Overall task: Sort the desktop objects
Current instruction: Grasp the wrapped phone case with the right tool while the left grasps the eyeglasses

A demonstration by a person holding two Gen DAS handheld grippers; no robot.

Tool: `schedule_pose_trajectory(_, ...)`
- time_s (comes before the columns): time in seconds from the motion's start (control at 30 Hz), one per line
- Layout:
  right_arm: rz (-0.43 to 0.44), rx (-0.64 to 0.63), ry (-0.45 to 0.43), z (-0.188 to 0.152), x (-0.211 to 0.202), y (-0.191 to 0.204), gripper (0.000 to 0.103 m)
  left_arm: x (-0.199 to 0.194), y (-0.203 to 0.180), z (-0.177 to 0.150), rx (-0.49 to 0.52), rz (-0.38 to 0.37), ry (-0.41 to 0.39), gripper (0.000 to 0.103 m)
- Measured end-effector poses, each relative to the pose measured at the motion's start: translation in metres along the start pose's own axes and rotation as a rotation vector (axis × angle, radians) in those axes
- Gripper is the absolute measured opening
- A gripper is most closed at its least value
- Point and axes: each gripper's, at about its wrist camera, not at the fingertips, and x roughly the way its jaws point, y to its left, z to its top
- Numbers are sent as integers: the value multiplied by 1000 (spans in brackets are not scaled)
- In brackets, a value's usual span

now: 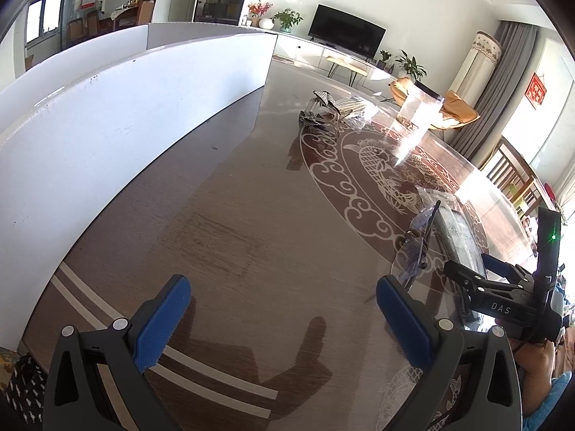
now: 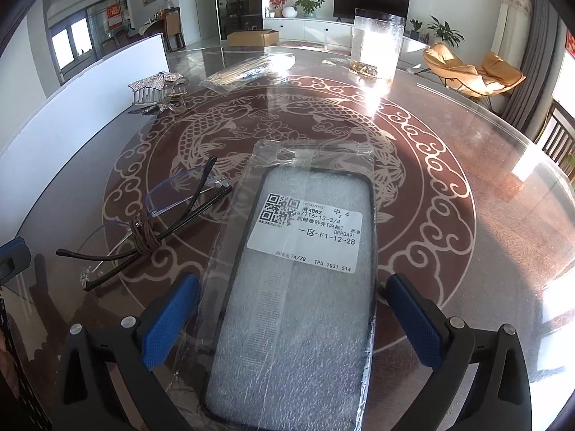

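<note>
- The right tool (image 2: 293, 323) stands wide open, its blue pads either side of the flat phone case sealed in a clear plastic sleeve with a white printed label (image 2: 298, 269), which lies on the glass-topped round table with a fish pattern (image 2: 449, 151); the pads do not press on it.
- Risk: the sleeve is slick and flat on glass, so closing pads may skid over the film or pinch only loose plastic (the case then slips out when lifted).
- The rimless spectacles with dark arms tied by a brown cord (image 2: 151, 230) lie just beside the case; a sideways drift could knock them.
- The left tool (image 1: 284, 323) is open over bare table, holding nothing.
- The tall clear plastic box (image 2: 377, 43) holds something small and golden at its bottom; what exactly, I cannot tell.
</note>
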Motion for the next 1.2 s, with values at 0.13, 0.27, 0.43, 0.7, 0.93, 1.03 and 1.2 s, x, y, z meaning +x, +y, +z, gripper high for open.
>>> schedule_pose_trajectory(0.13, 0, 0, 0, 0, 0, 0, 103, 0, 2, 1, -15, -13, 1, 103)
schedule_pose_trajectory(0.27, 0, 0, 0, 0, 0, 0, 103, 0, 5, 2, -34, -25, 2, 103)
schedule_pose_trajectory(0.43, 0, 0, 0, 0, 0, 0, 103, 1, 7, 2, -42, -31, 6, 103)
schedule_pose_trajectory(0.7, 0, -1, 0, 0, 0, 0, 103, 1, 5, 2, -41, -30, 6, 103)
schedule_pose_trajectory(0.93, 0, -1, 0, 0, 0, 0, 103, 1, 6, 2, -40, -30, 6, 103)
schedule_pose_trajectory(1.03, 0, -1, 0, 0, 0, 0, 103, 1, 6, 2, -40, -30, 7, 103)
schedule_pose_trajectory(1.2, 0, -1, 0, 0, 0, 0, 103, 1, 5, 1, -37, -30, 8, 103)
